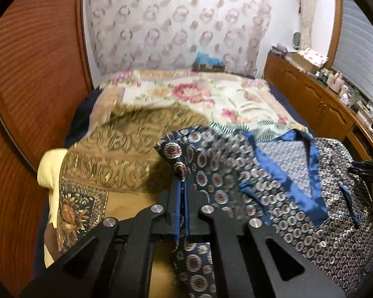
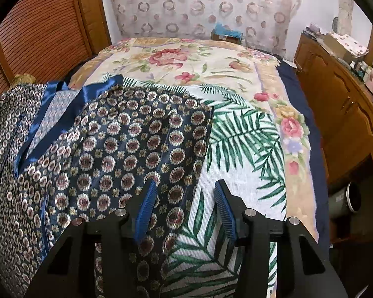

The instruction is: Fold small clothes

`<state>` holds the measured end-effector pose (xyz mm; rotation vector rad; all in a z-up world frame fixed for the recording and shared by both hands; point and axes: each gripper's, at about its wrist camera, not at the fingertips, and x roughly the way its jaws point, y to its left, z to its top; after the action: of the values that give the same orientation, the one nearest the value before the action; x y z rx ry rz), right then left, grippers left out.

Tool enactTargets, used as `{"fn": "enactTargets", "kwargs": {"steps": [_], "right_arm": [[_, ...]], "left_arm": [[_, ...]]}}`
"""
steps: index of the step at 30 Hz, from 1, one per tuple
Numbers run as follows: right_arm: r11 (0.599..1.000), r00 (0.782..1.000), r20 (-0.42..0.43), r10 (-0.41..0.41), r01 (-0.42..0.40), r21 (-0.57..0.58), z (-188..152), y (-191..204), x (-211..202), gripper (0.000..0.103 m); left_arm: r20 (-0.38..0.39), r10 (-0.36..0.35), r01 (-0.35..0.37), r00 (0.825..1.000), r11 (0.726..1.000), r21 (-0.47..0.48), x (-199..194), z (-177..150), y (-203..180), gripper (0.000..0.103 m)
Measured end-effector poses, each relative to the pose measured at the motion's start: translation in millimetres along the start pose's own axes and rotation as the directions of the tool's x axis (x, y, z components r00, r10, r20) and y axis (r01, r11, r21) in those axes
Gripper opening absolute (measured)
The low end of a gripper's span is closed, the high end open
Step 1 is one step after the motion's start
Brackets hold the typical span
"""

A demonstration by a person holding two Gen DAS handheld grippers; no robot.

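Left gripper (image 1: 182, 186): your jaws are pinched on a fold of the navy patterned shirt (image 1: 298, 181), lower centre; only this view shows the brown scarf (image 1: 116, 149)
Right gripper (image 2: 185, 208): your jaws stand apart over the shirt's edge on the palm-leaf cloth (image 2: 236, 139)
Writing: none legible

Patterned shirt (image 1: 298, 173) blurred, cropped below

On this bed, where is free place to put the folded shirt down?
Free patch: the floral bedspread beyond the palm-leaf cloth, toward the headboard wall. The near side is crowded: the patterned shirt covers the left part, pinched by the left gripper; the right gripper hangs open over its edge.
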<state>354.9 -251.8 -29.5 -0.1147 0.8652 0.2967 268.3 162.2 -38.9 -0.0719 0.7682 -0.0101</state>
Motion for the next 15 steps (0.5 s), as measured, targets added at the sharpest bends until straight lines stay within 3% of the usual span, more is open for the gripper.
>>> {"fn": "enactTargets", "kwargs": {"steps": [10, 14, 15], "right_arm": [[0.999, 1.000, -0.012, 0.000, 0.001, 0.047, 21.7, -10.4, 20.0, 0.048], [0.999, 1.000, -0.010, 0.012, -0.012, 0.041, 25.1, -7.0, 25.9, 0.009], [0.998, 0.999, -0.011, 0.035, -0.034, 0.047, 24.8, -6.6, 26.0, 0.004]], "left_arm": [[0.034, -0.016, 0.014, 0.999, 0.999, 0.050, -12.5, 9.6, -23.3, 0.003], [0.040, -0.039, 0.037, 0.998, 0.998, 0.047, -14.4, 6.5, -26.1, 0.002], [0.047, -0.048, 0.045, 0.998, 0.998, 0.046, -16.7, 4.8, -27.8, 0.002]]}}
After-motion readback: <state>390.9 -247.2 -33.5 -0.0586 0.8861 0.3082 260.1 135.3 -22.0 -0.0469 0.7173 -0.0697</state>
